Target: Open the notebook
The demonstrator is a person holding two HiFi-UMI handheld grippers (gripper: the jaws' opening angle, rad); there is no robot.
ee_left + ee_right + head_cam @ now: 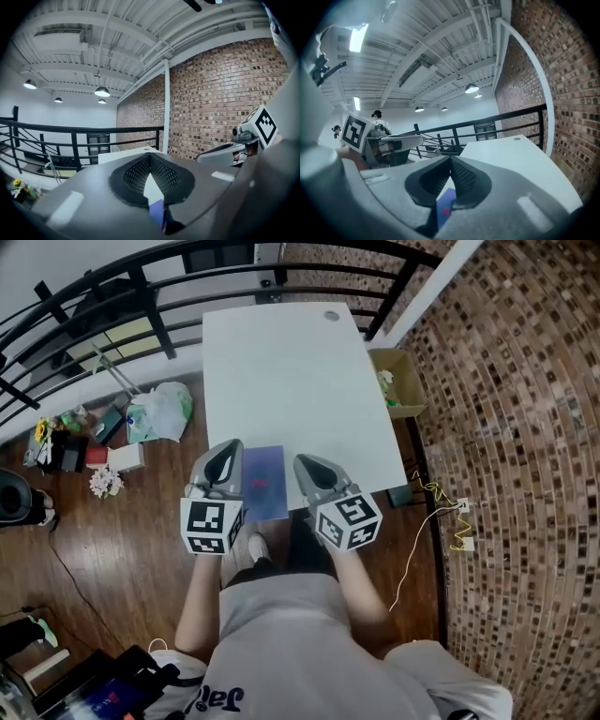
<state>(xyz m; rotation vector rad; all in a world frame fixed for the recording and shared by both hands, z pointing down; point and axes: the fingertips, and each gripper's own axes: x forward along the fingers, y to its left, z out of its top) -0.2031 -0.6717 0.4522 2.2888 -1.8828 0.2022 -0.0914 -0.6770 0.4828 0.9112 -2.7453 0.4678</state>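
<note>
Head view: two grippers flanking one notebook on one table.

One flat, rectangular blue notebook (264, 482) with a small pink mark, lying shut at the near edge of a smooth white table (300, 371), between the left gripper (225, 458) and the right gripper (307, 468). Rounded grey shells, each with one black-and-white marker cube (212, 526). Both pairs of jaws pressed together, netted black pads (136, 176) meeting in a point, gripping nothing.

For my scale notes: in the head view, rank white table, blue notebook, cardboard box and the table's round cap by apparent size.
1. white table
2. blue notebook and cardboard box: look alike, unranked; box is farther off
3. round cap
</note>
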